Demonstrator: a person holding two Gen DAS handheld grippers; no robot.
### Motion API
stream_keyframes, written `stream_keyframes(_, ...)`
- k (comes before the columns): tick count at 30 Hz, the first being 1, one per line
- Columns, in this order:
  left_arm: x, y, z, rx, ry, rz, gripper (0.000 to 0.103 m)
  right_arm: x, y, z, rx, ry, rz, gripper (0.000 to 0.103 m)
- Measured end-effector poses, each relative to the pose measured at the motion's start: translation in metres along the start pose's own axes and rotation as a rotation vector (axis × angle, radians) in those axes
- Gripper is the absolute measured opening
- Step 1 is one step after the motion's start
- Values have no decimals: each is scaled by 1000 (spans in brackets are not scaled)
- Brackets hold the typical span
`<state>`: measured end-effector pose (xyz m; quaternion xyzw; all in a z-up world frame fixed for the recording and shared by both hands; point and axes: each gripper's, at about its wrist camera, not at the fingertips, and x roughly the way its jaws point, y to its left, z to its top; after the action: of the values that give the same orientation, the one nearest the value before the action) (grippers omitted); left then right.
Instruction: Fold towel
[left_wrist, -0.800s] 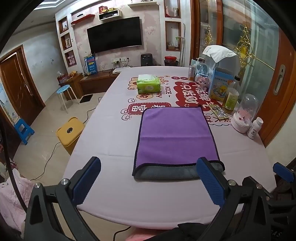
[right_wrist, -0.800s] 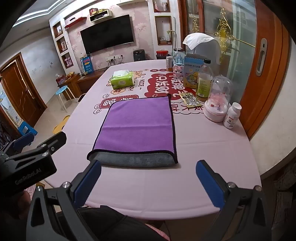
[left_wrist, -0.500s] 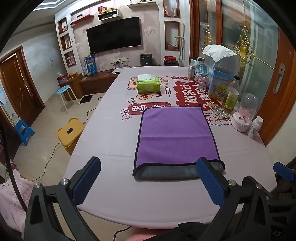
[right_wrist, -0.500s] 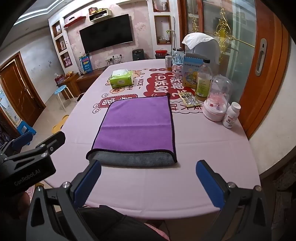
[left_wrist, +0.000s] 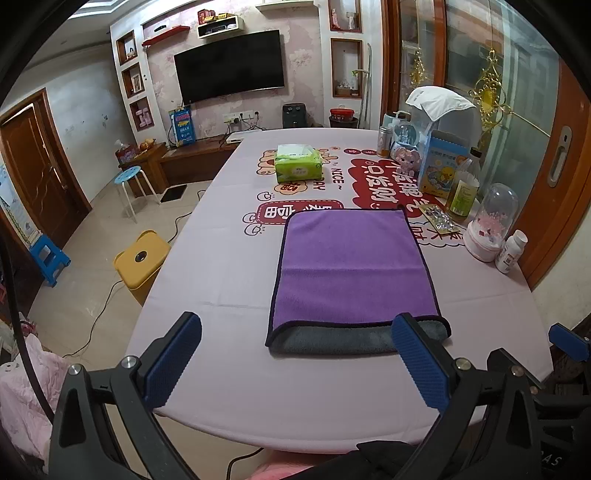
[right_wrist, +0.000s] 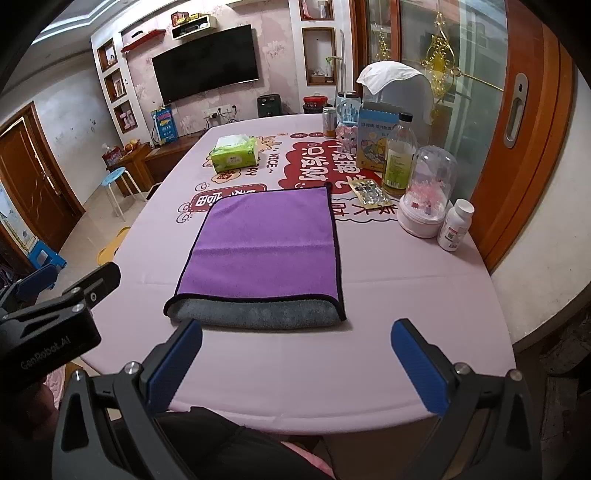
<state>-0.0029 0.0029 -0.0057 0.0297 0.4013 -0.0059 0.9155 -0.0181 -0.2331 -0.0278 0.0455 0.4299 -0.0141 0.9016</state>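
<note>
While the purple towel (right_wrist: 264, 240) is lying apparently folded once, both the left gripper (left_wrist: 295, 363) and right gripper (right_wrist: 297, 365) are hovering spread, empty; the next pinches should be taking matching corners squarely.

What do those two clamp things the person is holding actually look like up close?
Each one is a black angular frame ending in two long fingers faced with ribbed blue pads, fixed with small silver bolts. The left gripper and right gripper look alike. In the right wrist view the other tool's black body carries pale lettering, "GenRobot.AI".
</note>
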Motion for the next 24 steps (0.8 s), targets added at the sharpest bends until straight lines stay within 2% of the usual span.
stream_keyframes(11, -2, 5, -8, -39, 30, 29, 102, 2, 1, -2, -15, 13, 7, 102)
stream_keyframes(24, 0, 12, -10, -76, 42, 9, 102, 1, 5, -3, -47, 15, -5, 101)
